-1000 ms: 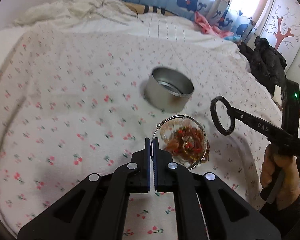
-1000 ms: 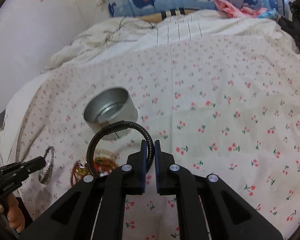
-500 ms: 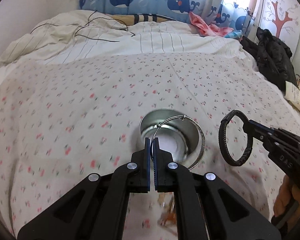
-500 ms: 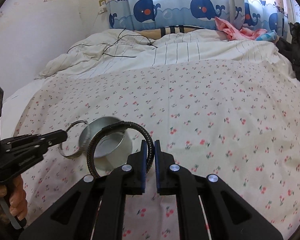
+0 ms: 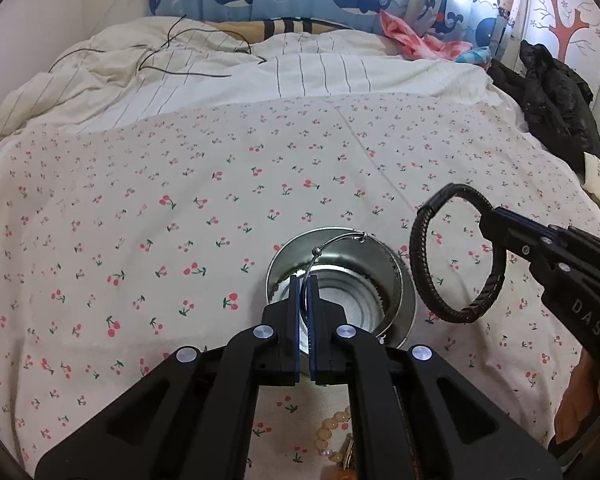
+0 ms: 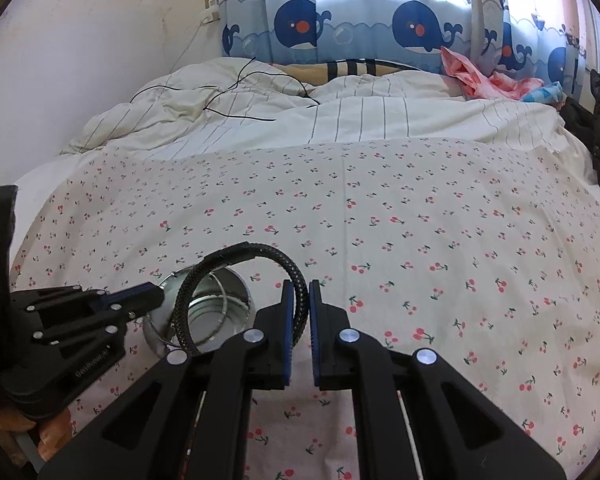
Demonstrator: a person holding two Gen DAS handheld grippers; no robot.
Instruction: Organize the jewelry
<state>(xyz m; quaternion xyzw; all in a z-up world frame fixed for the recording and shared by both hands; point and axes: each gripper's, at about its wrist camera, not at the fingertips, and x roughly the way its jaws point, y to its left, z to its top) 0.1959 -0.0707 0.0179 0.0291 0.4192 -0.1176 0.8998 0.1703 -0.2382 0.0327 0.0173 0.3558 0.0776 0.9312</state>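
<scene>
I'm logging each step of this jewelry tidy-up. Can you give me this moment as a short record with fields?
surface: cherry-print bedsheet
container: round metal tin, open, upright
left claw: shut on thin silver wire bangle, held over the tin
right claw: shut on black braided bracelet, beside the tin
still on the sheet: beaded jewelry, near edge

Cherry-print white sheet [image 5: 220, 184], silver tin [image 5: 396, 276], black braided bracelet [image 5: 424, 276]

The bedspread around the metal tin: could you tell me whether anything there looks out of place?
Yes: a bead bracelet lies loose on the cherry-print bedspread in front of the metal tin, half hidden under the left gripper. Nothing looks spilled or damaged.
</scene>
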